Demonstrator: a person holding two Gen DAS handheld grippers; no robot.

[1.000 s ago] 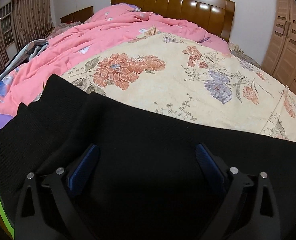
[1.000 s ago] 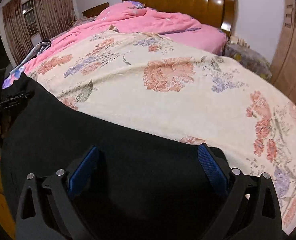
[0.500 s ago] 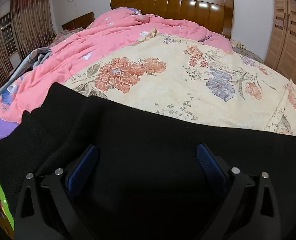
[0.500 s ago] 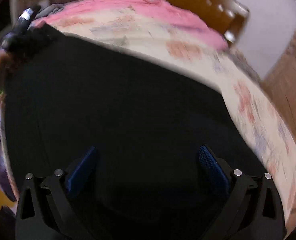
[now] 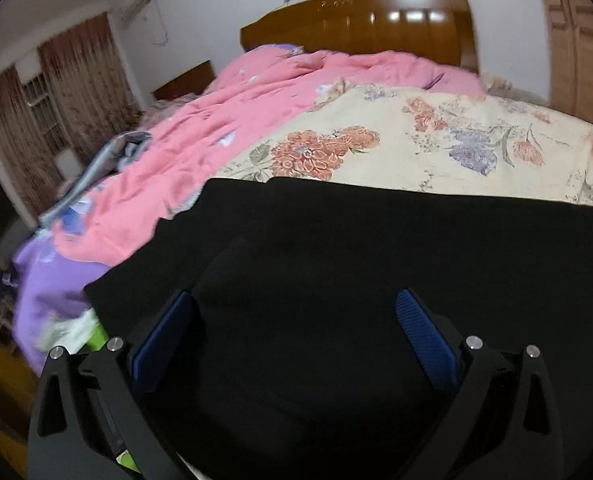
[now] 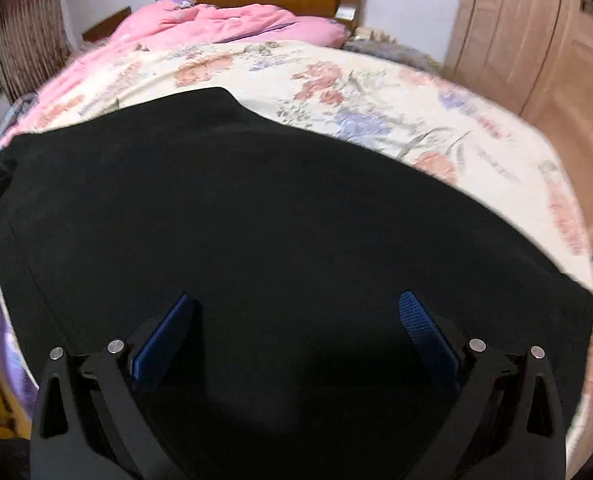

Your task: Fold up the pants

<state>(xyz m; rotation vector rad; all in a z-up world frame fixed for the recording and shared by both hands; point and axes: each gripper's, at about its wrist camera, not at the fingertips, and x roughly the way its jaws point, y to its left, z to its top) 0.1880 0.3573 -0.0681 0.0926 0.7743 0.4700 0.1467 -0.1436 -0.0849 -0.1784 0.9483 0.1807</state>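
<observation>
Black pants (image 5: 376,248) lie spread flat across the near end of the bed, over the floral cream bedspread. In the left wrist view my left gripper (image 5: 294,312) hangs open above their left part, blue pads wide apart, nothing between them. A raised fold of black cloth (image 5: 232,264) sits just ahead of its left finger. In the right wrist view the pants (image 6: 256,208) fill the middle of the frame. My right gripper (image 6: 294,312) is open over them, holding nothing. The cloth under both grippers is too dark to show detail.
A floral cream bedspread (image 5: 436,148) covers the bed's middle. A rumpled pink quilt (image 5: 232,128) lies along its left side up to the wooden headboard (image 5: 360,20). Wooden wardrobe doors (image 6: 536,36) stand to the right. Curtains (image 5: 76,92) hang at the left.
Both grippers have risen and pulled back from the pants. The right view swung so that far more of the pants shows. The left view shifted left and shows the bed's left edge.
</observation>
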